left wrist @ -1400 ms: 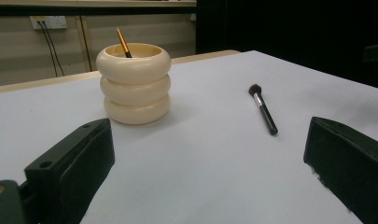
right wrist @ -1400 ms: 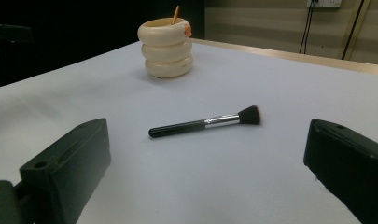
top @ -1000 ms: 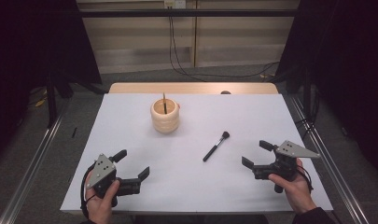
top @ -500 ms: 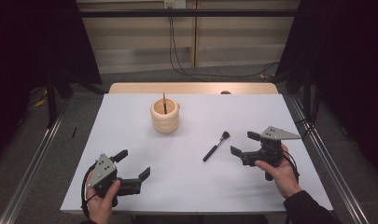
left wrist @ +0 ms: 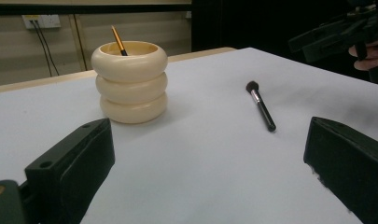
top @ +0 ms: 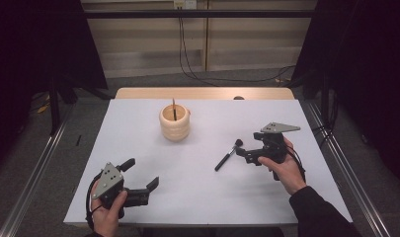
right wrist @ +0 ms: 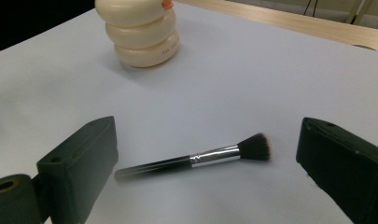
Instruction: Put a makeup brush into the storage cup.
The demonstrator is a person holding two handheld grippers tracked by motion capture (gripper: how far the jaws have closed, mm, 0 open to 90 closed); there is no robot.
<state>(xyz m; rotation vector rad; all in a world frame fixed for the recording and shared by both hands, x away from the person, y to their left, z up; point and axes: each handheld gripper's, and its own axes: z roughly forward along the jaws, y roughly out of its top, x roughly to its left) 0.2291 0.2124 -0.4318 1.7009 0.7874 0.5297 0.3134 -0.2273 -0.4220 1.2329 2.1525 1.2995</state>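
The right hand-held gripper (top: 243, 154) is held low over the counter (top: 138, 123), jaws spread wide around the makeup brush (top: 226, 157) lying flat, untouched. The left hand-held gripper (top: 140, 178) is held wide open near the front edge

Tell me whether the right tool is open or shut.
Open. In its own view the right tool has its two black jaws spread wide apart, with the brush lying flat on the table between them, untouched.
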